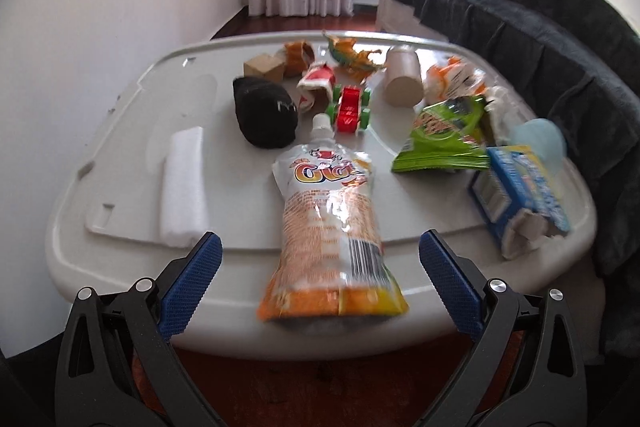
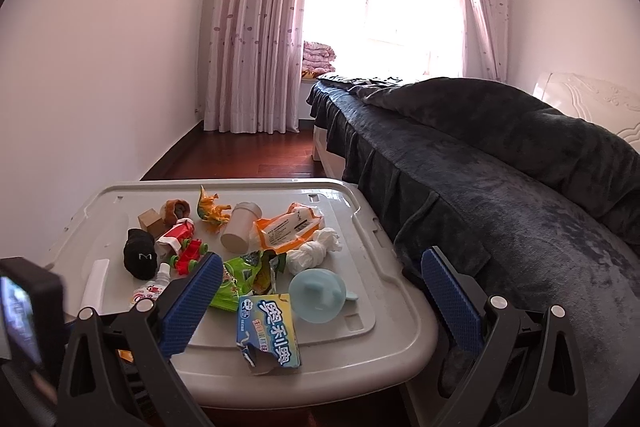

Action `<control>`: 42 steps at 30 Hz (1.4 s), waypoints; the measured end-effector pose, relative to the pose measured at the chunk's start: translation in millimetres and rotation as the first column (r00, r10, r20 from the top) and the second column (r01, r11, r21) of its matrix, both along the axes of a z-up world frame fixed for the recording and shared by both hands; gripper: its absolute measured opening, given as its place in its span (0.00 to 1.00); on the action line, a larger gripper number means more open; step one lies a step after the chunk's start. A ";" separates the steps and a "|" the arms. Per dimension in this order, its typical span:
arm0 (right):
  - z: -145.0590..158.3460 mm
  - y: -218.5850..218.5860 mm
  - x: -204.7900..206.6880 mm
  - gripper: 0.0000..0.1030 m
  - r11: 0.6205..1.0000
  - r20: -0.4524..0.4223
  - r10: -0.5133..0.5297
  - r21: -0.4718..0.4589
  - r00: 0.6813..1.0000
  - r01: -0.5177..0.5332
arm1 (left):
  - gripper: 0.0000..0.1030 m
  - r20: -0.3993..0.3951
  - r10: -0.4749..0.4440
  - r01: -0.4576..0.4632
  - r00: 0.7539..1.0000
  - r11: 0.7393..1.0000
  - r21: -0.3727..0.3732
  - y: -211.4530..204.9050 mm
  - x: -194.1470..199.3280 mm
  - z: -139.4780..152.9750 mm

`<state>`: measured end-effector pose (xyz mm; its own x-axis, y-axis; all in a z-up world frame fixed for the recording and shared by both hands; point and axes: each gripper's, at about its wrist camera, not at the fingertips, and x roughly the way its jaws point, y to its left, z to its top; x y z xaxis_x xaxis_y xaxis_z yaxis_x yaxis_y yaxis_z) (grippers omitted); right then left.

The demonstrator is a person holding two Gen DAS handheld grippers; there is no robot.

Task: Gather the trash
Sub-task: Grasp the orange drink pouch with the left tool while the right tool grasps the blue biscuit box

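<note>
Trash and toys lie on a grey plastic bin lid (image 1: pixel 120 227). An orange and white spout pouch (image 1: pixel 332 219) lies flat at the near edge, between the fingers of my left gripper (image 1: pixel 320 238), which is open and not touching it. To its right are a green snack bag (image 1: pixel 444 135) and a torn blue carton (image 1: pixel 520 195). My right gripper (image 2: pixel 322 257) hangs open above the lid's near right part, over the green bag (image 2: pixel 244 277), the blue carton (image 2: pixel 268 331) and a light blue lid (image 2: pixel 318 295). Nothing is held.
Farther back lie a paper cup (image 2: pixel 238 231), an orange wrapper (image 2: pixel 288 229), crumpled tissue (image 2: pixel 314 251), a black cloth item (image 1: pixel 266 111), a red toy car (image 1: pixel 348 105), a toy dinosaur (image 2: pixel 212 209) and a wood block (image 1: pixel 264 67). A dark-covered bed (image 2: pixel 520 167) borders the right.
</note>
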<state>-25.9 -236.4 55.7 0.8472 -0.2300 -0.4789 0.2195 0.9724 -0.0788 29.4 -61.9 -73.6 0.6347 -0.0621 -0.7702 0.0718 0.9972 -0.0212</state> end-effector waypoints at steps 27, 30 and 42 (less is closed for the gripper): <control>-66.2 8.2 17.3 0.95 0.999 -0.154 0.034 0.022 0.988 -0.031 | 0.43 0.109 -0.058 0.063 0.992 0.997 -0.040 23.6 -32.9 36.9; -79.0 25.2 26.4 0.95 0.998 -0.179 0.060 0.011 0.982 -0.059 | 0.43 0.114 -0.063 0.069 0.991 0.996 -0.053 30.3 -40.8 42.0; -116.8 28.2 70.2 0.92 0.999 -0.261 0.036 -0.022 0.965 -0.043 | 0.43 0.109 -0.069 0.077 0.992 0.995 -0.066 36.5 -45.1 36.9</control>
<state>44.3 -208.2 -61.0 0.7027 -0.2151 -0.6782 0.1495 0.9766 -0.1548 -15.7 -25.4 -36.7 0.7049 -0.1625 -0.6904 0.1497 0.9856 -0.0792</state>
